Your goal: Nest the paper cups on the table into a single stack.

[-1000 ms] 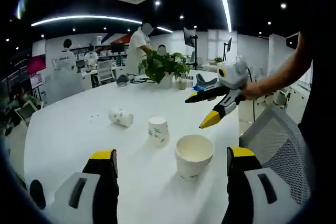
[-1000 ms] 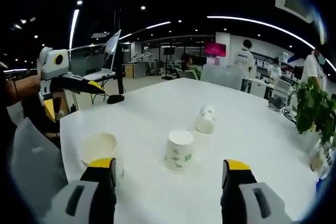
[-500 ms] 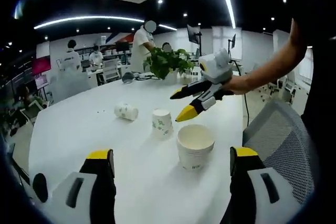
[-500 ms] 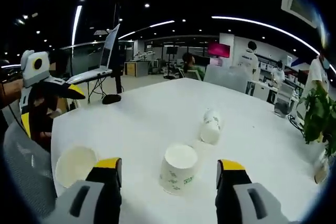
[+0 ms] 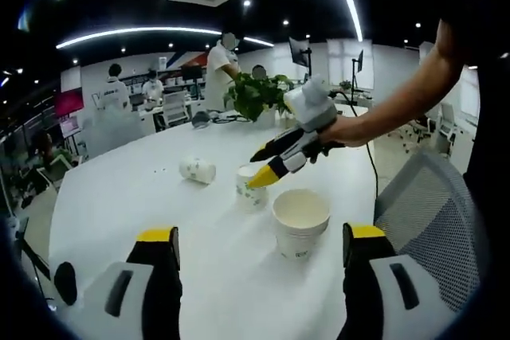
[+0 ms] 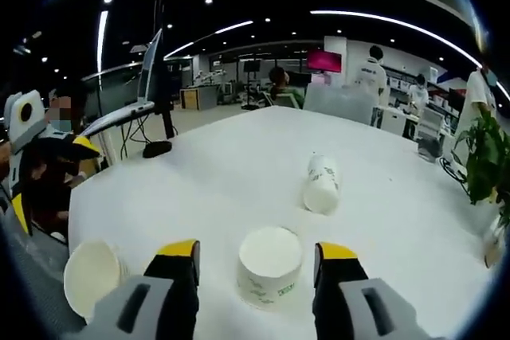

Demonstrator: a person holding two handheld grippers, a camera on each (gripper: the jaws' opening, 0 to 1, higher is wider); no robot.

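Note:
Three white paper cups stand or lie on a white table. A wide cup is upright just ahead of my open left gripper, a little right of centre. Behind it stands a smaller printed cup, and a third cup lies on its side further back. My right gripper, held by a hand, reaches in from the right with its yellow tips at the printed cup's rim. From the right gripper view, that printed cup sits between the jaws of my open right gripper, the lying cup beyond, the wide cup lower left.
A mesh chair stands at the table's near right edge. A potted plant and small items sit at the far end, with several people behind. A laptop on a stand is off the table's far left.
My right gripper has moved forward and down toward the upright printed cup, which now sits between its jaws. The left gripper's view has barely shifted.

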